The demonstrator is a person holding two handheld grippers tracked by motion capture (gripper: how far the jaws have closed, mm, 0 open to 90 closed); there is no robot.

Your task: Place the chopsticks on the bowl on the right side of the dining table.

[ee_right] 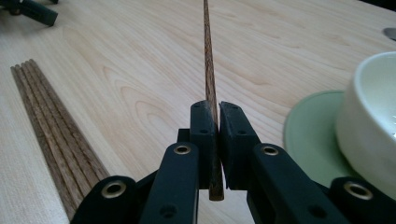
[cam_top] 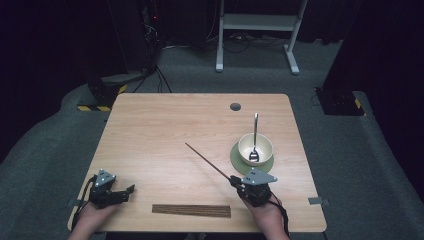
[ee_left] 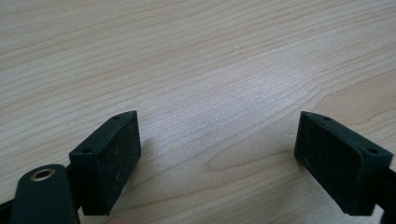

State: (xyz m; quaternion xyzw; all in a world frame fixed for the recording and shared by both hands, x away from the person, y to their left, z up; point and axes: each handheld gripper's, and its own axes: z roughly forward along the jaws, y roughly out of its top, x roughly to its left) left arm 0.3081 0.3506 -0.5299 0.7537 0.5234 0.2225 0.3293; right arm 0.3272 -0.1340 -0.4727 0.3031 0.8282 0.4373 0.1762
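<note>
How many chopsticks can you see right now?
5: one chopstick clamped in the right gripper, four lying in a row at the table's near edge; more could hide beneath.

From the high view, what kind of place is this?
Probably a lab or data-collection room, not a dining space. A lone wooden table stands on grey carpet amid dark curtains, with an equipment rack trailing cables and a white metal stand behind it. The bowl and chopsticks look staged.
</note>
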